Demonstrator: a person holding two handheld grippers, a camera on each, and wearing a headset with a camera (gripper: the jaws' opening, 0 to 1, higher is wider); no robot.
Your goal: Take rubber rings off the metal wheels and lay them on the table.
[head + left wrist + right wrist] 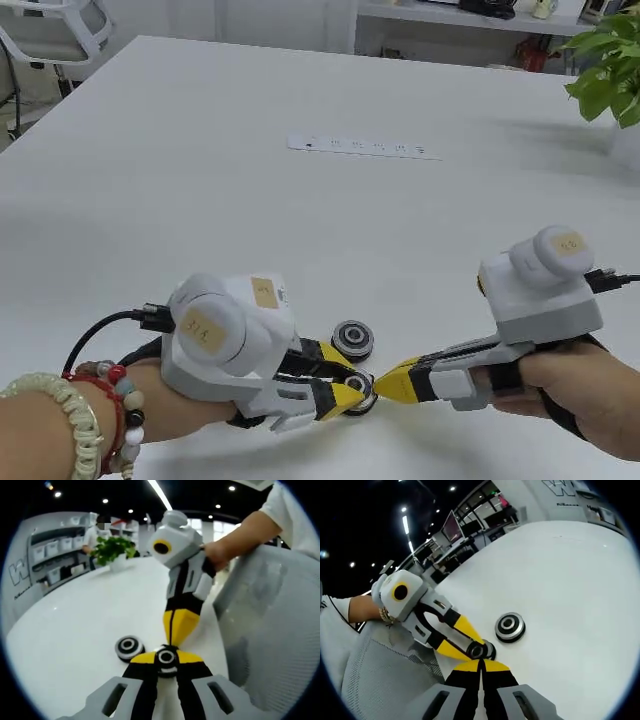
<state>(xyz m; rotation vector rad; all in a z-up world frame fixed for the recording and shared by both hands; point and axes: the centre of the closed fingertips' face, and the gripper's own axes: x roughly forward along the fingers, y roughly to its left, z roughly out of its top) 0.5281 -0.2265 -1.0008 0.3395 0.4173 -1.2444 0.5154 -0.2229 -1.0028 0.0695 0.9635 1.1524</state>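
Left gripper [352, 388] fingers clamp a small metal wheel [166, 657] low over the white surface [300, 230]. Right gripper [481, 665] fingers are pressed together, tips at its rubber ring [166, 648], perhaps nipping it. A 2nd wheel [352, 338] lies just beside; a power strip [362, 147] sits well apart.

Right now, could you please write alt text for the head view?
The left tongs clamp a small metal wheel with a black rubber ring, and the closed right tongs touch its edge. A second identical wheel lies just behind on the white table.
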